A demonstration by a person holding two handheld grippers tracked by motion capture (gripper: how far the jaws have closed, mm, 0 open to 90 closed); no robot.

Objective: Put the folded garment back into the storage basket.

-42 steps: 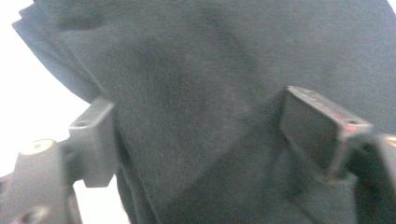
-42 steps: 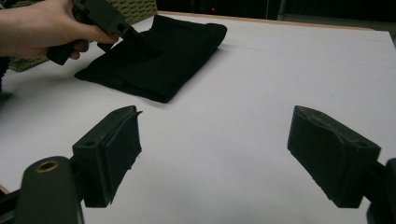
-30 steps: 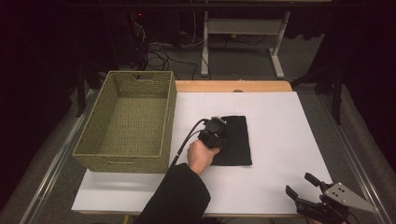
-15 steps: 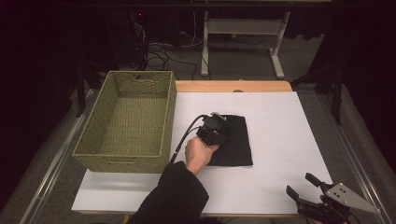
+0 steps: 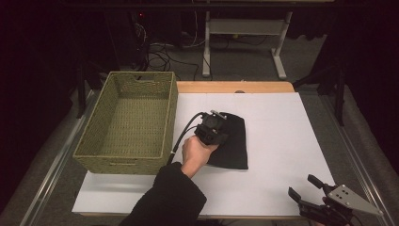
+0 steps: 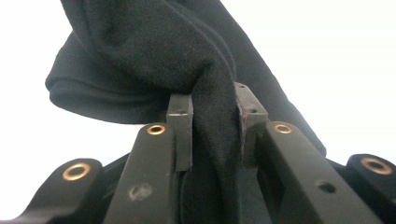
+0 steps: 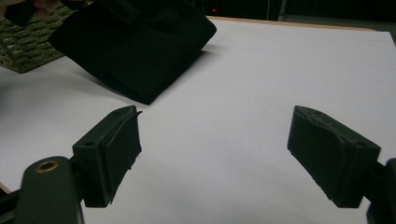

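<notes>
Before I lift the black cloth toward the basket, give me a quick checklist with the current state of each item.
1. Left gripper shut on the black cloth: ok, a fold sits pinched between its jaws.
2. Whole cloth caught, not one layer: cannot tell.
3. Woven basket open and free to receive: ok, nothing shows inside.
4. Path from cloth to basket: ok, only the basket's near wall stands between.
5. Right gripper out of the way: ok, open, at the table's near right corner, apart from the cloth.
6. Left gripper's cable clear of the cloth: ok, it trails beside the basket.
</notes>
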